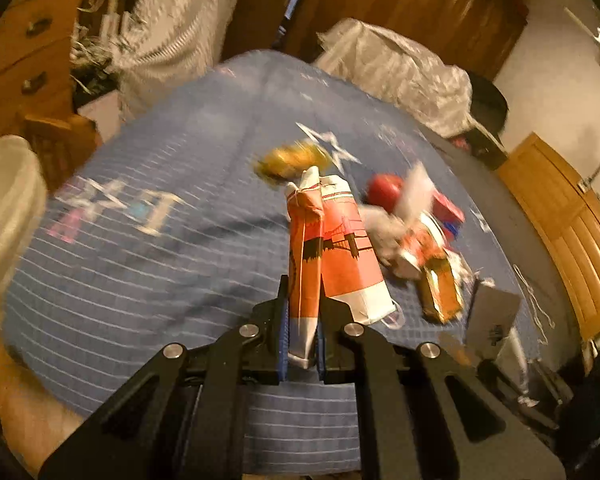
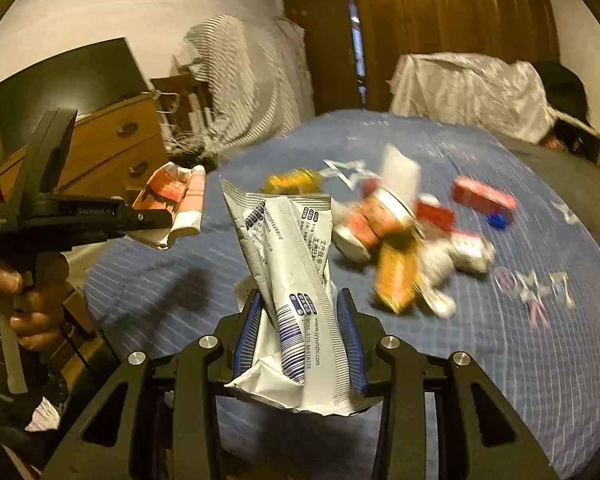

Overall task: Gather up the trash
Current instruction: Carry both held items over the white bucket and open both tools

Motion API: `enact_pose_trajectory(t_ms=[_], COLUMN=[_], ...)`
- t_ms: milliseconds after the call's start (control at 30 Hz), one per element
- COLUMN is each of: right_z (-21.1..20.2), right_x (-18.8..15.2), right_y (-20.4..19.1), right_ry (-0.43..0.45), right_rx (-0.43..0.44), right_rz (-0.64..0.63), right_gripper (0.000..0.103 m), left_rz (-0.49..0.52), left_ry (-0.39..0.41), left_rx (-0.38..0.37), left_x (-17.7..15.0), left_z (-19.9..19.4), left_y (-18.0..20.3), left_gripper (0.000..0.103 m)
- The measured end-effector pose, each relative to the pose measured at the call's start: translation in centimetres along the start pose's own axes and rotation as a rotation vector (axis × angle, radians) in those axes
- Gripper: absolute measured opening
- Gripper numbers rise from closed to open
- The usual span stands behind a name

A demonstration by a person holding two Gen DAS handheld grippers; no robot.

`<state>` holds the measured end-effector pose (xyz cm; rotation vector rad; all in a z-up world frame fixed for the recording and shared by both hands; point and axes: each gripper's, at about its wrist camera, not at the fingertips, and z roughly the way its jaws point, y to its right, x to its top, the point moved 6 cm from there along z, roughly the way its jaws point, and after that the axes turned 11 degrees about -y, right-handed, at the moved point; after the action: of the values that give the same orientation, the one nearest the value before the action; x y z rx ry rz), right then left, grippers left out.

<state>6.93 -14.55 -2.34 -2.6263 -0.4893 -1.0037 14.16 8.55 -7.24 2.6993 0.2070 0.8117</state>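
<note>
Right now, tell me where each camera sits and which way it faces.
Left wrist: behind the left tongs, facing down the blue bedspread; shows tongs shut on an orange wrapper.
Right wrist: behind the right tongs, shut on a white packet; shows the left hand.
Shared: bedspread, trash pile, orange wrapper.

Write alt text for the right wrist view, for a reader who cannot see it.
The right tongs grip a crumpled white printed wrapper above a blue quilted bedspread. At left, a hand holds the left tongs, shut on an orange-and-white paper bag. More blurred packaging litter lies on the bedspread beyond.
</note>
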Motion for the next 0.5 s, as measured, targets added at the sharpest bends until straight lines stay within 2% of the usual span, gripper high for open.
enact_pose_trajectory(t_ms=[167, 300, 500], right_z=[-0.2, 0.4, 4.1], right_x=[5.1, 9.3, 15.3], right_y=[-5.4, -10.4, -19.5], right_ry=[0.056, 0.091, 0.043], right_rx=[0.075, 0.143, 0.286], right_rz=[-0.097, -0.157, -0.217], right_gripper=[0.04, 0.04, 0.04], left_rz=[-0.064, -0.142, -0.232], left_ry=[0.082, 0.14, 0.191], left_rx=[0.071, 0.168, 0.341], left_x=[1.8, 3.3, 5.5], left_z=[-3.7, -7.1, -12.8], left_y=[-5.3, -11.5, -21.4], left_gripper=[0.009, 0.009, 0.009])
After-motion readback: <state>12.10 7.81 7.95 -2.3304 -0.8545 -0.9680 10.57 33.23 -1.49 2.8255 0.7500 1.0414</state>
